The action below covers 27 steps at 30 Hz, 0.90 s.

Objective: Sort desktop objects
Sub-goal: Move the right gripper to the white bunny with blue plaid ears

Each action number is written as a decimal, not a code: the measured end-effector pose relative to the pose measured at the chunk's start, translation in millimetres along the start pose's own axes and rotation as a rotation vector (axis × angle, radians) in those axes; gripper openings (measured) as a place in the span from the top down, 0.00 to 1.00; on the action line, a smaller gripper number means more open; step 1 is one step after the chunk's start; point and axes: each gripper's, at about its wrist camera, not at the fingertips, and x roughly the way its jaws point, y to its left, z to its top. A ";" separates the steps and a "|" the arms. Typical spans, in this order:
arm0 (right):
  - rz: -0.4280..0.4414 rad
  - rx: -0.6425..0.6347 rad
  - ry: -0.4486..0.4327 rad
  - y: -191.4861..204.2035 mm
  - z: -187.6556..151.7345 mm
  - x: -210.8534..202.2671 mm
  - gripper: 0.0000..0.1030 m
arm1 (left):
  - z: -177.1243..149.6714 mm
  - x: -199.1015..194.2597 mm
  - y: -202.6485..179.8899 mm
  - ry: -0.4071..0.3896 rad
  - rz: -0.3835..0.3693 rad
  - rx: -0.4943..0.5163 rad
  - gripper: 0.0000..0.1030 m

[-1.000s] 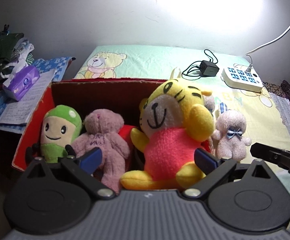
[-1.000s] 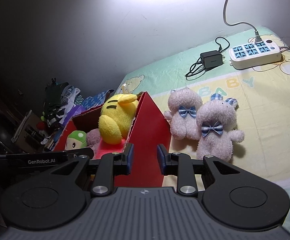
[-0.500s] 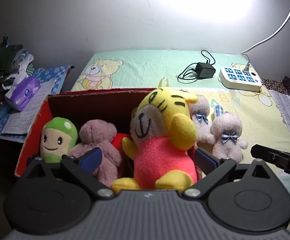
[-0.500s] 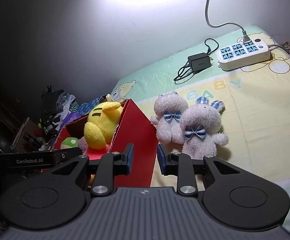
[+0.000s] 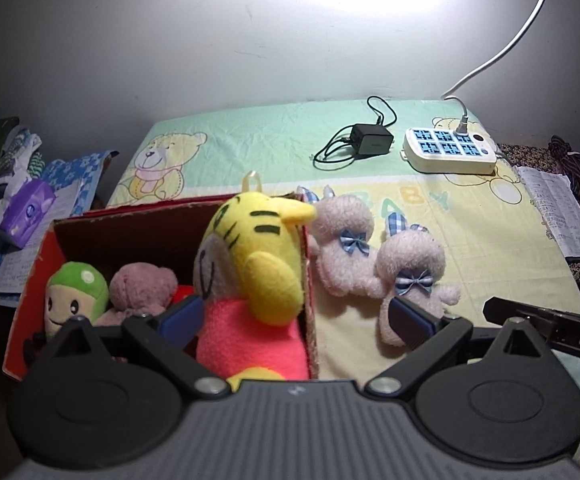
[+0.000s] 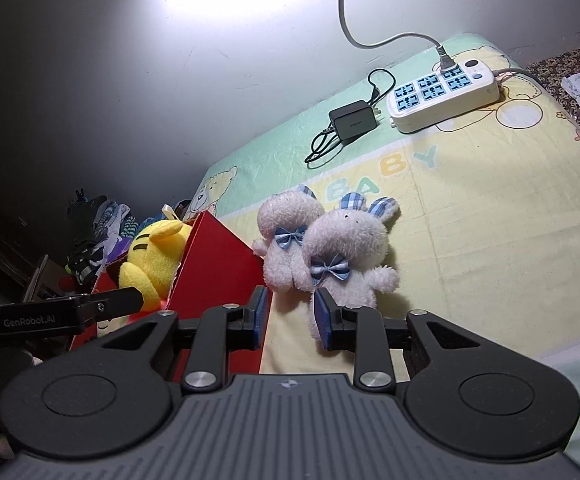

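Note:
A red cardboard box (image 5: 33, 264) holds a yellow tiger plush in a pink shirt (image 5: 255, 276), a green-capped plush (image 5: 75, 300) and a mauve bear (image 5: 141, 290). My left gripper (image 5: 296, 316) is open wide above the box's right end, with the tiger between its fingers but not gripped. Two pale pink bunnies with blue bows (image 5: 410, 276) (image 5: 344, 248) lie on the sheet right of the box. In the right wrist view my right gripper (image 6: 290, 320) is open a little and empty, just in front of the near bunny (image 6: 348, 256), beside the box (image 6: 217, 264).
A white power strip (image 5: 450, 152) with its cord and a black charger (image 5: 370, 140) lie at the back of the bear-print sheet. A notebook (image 5: 558, 212) lies at the right edge. Clothes, papers and a purple box (image 5: 27, 212) are piled left of the box.
The left gripper has drawn back and risen, and the tiger has sunk lower into the box. The right gripper has moved toward the bunnies and opened slightly.

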 end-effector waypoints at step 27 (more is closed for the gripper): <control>0.006 0.095 0.097 -80.8 20.7 3.9 0.71 | -21.4 42.1 -95.0 0.052 -0.204 0.102 0.04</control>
